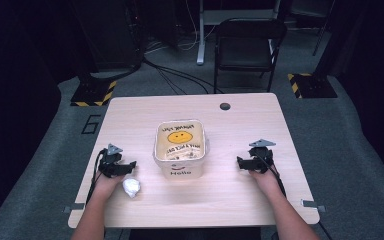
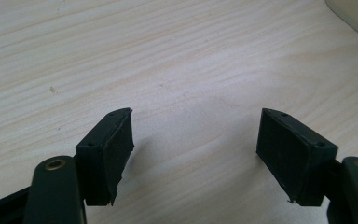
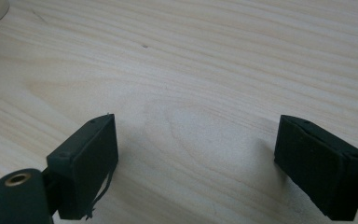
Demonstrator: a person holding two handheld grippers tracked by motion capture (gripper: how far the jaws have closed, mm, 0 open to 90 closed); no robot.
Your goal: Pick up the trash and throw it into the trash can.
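Observation:
A white bin (image 1: 180, 148) with a yellow smiley face inside and "Hello" on its front stands mid-table. A crumpled white paper ball (image 1: 131, 187) lies near the front left, just right of the person's left hand. My left gripper (image 1: 116, 164) rests on the table left of the bin, above the ball; in the left gripper view its jaws (image 2: 195, 140) stand open over bare wood. My right gripper (image 1: 252, 161) rests on the table right of the bin; in the right gripper view it (image 3: 196, 158) is open, with nothing between its pads.
The light wooden table (image 1: 130, 115) has a round cable hole (image 1: 225, 106) at the back. A black folding chair (image 1: 247, 42) stands behind it. Yellow-black striped stand feet (image 1: 94, 93) sit on the grey floor at either side. A corner of the bin (image 2: 354, 16) shows at the upper right.

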